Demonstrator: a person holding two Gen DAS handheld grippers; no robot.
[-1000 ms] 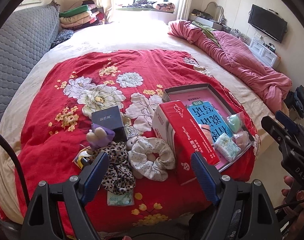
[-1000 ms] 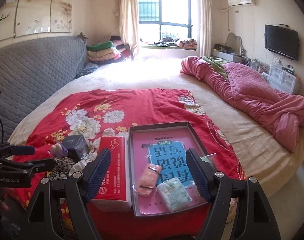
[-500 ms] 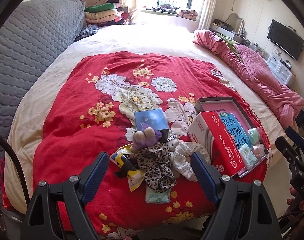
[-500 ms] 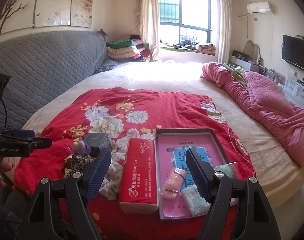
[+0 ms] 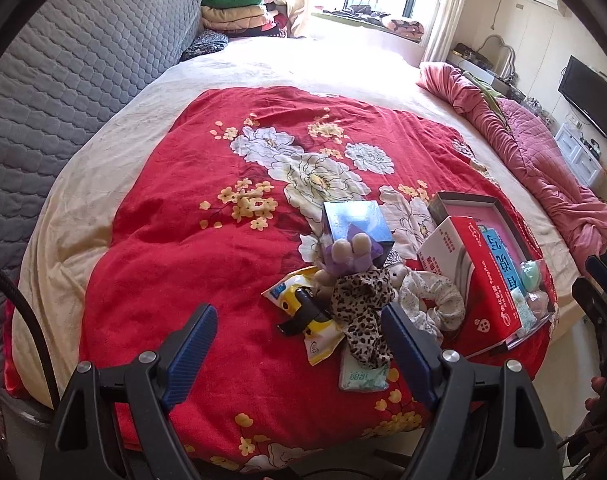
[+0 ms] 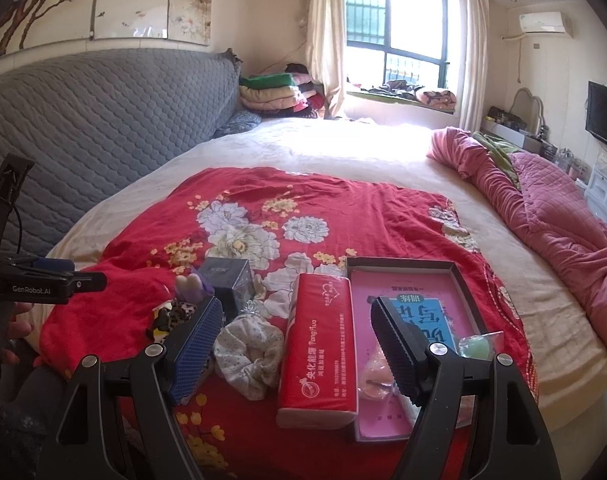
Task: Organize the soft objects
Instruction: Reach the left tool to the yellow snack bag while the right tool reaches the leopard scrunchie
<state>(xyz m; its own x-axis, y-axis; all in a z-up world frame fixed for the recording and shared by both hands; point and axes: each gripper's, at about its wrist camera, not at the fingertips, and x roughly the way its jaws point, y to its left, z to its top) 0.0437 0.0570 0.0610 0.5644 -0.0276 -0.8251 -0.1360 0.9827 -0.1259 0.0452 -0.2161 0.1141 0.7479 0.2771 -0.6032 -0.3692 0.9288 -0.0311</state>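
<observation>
Left wrist view — the heap of soft things [image 5: 359,300] now sits further right.

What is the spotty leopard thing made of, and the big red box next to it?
The leopard scrunchie looks like soft, thin fabric: it bunches into floppy ruffles. The red box seems glossy printed cardboard or plastic-wrapped tissue paper; its straight edges and shine suggest that, though I can't be certain.

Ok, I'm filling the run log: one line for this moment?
left gripper: jaws open, empty | right gripper: jaws open, empty | leopard scrunchie, white scrunchie: on red blanket | tray: beside tissue pack
</observation>
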